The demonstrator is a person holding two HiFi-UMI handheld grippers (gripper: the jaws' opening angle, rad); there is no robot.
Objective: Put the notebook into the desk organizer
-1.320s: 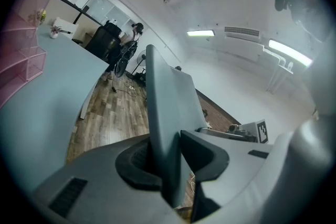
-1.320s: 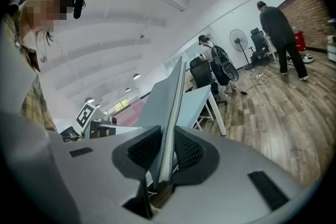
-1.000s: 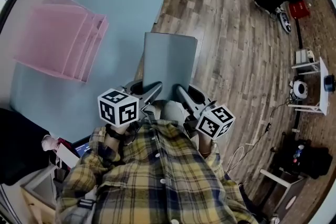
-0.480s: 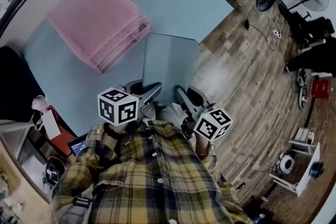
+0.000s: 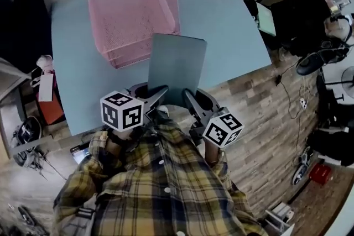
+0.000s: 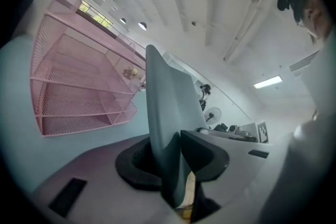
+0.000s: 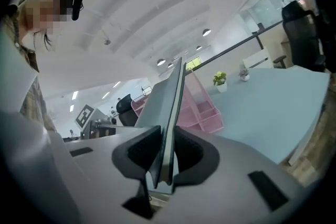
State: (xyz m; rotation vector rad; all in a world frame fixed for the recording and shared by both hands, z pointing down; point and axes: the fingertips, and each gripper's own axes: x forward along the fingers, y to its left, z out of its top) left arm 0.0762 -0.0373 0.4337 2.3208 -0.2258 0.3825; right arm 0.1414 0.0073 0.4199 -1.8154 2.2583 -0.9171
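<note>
Left gripper view, notebook (image 6: 166, 96) clamped in gripper (image 6: 171, 162)

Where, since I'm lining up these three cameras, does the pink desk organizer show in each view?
Head view: desk organizer upper left of centre.
Left gripper view: left side, left of the notebook.
Right gripper view: near centre, just right of the notebook's edge.
Shared landmark: the notebook, near mid-frame in all three.
</note>
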